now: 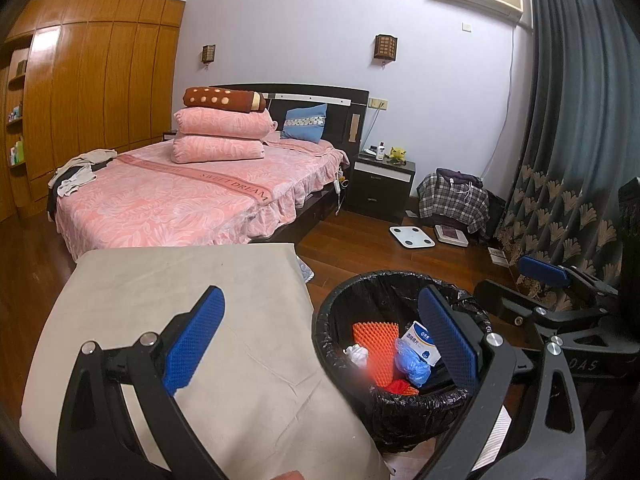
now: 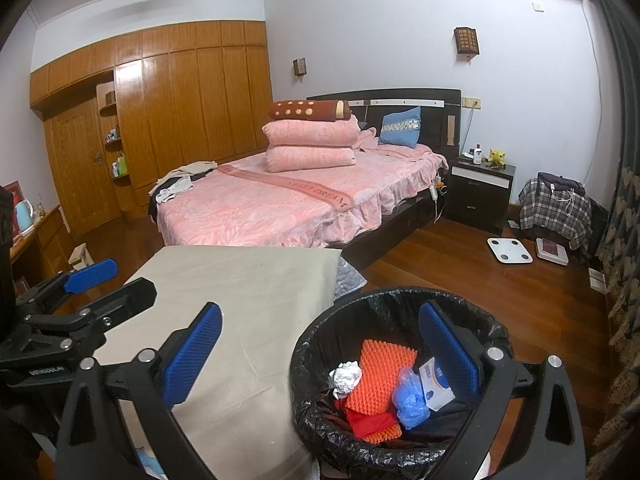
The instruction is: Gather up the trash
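A black trash bin (image 1: 344, 304) lined with a black bag stands beside a beige-covered table (image 1: 168, 292). Inside lie an orange spiky sheet (image 1: 374, 336), a blue plastic glove (image 1: 412, 364), a white and blue box (image 1: 420, 346), crumpled white paper (image 1: 356, 354) and something red. The bin (image 2: 320, 336) and its orange sheet (image 2: 380, 376), blue glove (image 2: 408, 398), box (image 2: 436, 384) and paper (image 2: 344, 376) also show in the right wrist view. My left gripper (image 1: 320, 336) is open and empty over the table edge and bin. My right gripper (image 2: 320, 344) is open and empty, likewise straddling table (image 2: 248, 288) and bin.
A pink bed (image 1: 180, 192) with stacked quilts stands behind the table. A dark nightstand (image 1: 380, 184), a white scale (image 1: 412, 236) and a plaid-covered pile (image 1: 452, 200) sit on the wooden floor. Curtains (image 1: 568, 160) hang right. A wooden wardrobe (image 2: 168, 120) lines the left wall.
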Tool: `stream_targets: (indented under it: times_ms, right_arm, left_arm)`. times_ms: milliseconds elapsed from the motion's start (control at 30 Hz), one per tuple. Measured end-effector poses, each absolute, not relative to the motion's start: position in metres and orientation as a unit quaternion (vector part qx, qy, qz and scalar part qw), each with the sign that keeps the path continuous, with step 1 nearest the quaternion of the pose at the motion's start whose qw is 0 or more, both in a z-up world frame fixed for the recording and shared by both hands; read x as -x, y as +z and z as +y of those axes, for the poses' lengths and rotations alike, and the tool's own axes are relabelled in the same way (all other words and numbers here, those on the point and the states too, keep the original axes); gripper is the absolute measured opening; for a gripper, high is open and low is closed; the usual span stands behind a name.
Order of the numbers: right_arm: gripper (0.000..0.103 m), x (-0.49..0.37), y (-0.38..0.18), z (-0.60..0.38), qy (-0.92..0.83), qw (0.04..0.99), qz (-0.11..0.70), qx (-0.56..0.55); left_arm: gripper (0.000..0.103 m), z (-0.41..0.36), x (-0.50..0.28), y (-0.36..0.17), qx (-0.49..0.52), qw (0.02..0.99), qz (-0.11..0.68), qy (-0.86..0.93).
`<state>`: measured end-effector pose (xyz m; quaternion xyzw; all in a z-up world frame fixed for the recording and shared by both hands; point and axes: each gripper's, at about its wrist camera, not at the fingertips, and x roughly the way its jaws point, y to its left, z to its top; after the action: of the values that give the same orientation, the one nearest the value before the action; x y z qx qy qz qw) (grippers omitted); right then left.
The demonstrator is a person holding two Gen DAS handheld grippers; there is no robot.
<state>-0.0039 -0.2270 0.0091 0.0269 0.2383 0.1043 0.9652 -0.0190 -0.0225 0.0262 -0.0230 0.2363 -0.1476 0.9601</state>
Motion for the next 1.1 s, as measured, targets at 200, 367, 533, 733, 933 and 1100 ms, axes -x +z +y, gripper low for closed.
stream_targets:
  times_ms: [200, 367, 533, 733, 933, 1100]
  right_arm:
    - [0.097, 0.0034, 0.0077, -0.2262, 0.104, 0.965, 0.238, -0.026]
    - [0.097, 0.0032, 0.0082, -0.2262, 0.104, 0.965, 0.239, -0.026]
    - [0.097, 0.0033, 0.0084, -0.226, 0.104, 0.965, 0.239, -0.026]
    - [0.097, 0.0028, 0.0069, -0.2249, 0.104, 0.965, 0.24, -0.026]
    - [0.097, 0.0045, 0.0037, -0.2234, 0.104, 0.965, 0.241, -0.026]
    - [0.097, 0.0051, 0.0037, -0.2231, 0.104, 0.964, 0.243, -0.027]
  left_arm:
    - [0.095, -0.0226, 0.019, 0.0264, 0.023, 0.96, 0.237, -0.147]
    - [0.095, -0.0227, 0.0187, 0.0264, 0.023, 0.96, 0.236, -0.147]
    - [0.095, -0.0228, 0.0189, 0.0271, 0.023, 0.96, 0.237, -0.147]
    - [0.095, -0.0232, 0.0186, 0.0269, 0.022, 0.96, 0.237, -0.147]
    - [0.095, -0.0231, 0.0183, 0.0273, 0.023, 0.96, 0.237, -0.147]
    - [0.095, -0.0214, 0.0186, 0.0266, 0.024, 0.96, 0.238, -0.147]
